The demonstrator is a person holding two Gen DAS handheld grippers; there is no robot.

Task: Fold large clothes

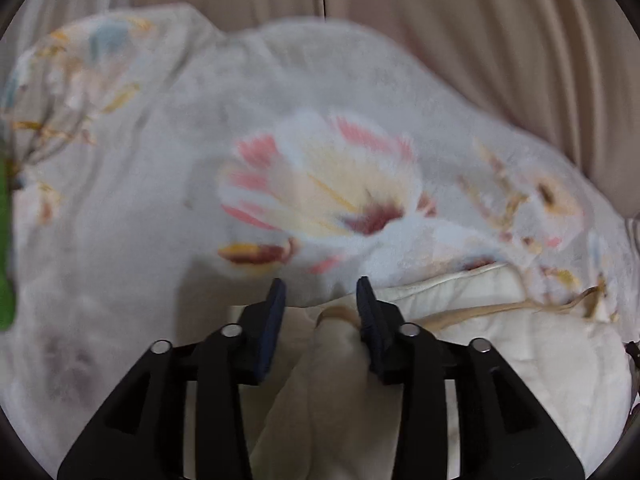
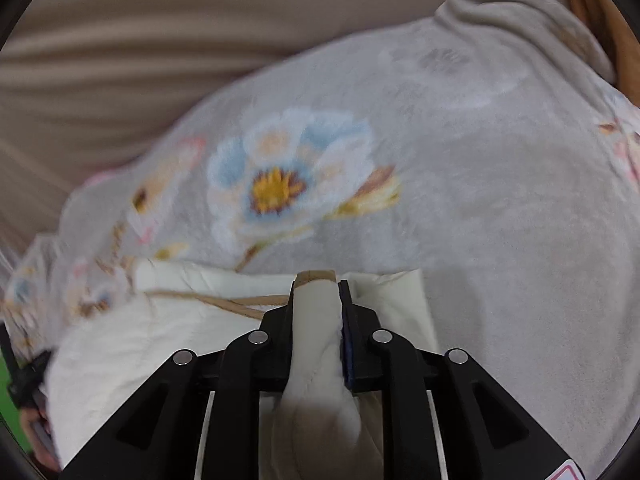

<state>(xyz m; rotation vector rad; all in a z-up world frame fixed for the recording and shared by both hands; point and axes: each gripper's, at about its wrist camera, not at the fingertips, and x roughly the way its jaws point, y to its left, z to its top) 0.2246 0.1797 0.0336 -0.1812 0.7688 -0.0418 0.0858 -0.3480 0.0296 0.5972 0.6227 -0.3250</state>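
Observation:
A large grey fleece blanket with printed flowers (image 1: 320,184) lies spread under both grippers; it also fills the right wrist view (image 2: 440,184). Its cream underside with a tan trim (image 1: 500,340) is folded over onto it near the grippers. My left gripper (image 1: 320,292) is open, with a cream fold of the blanket lying loosely between its fingers against the right pad. My right gripper (image 2: 318,284) is shut on a cream corner of the blanket (image 2: 316,320) with its tan edge at the tips.
Beige ribbed upholstery (image 1: 480,40) rises behind the blanket, and shows in the right wrist view (image 2: 120,60) too. A green strip (image 1: 6,260) shows at the far left edge. The other gripper and a hand (image 2: 32,400) appear at the lower left.

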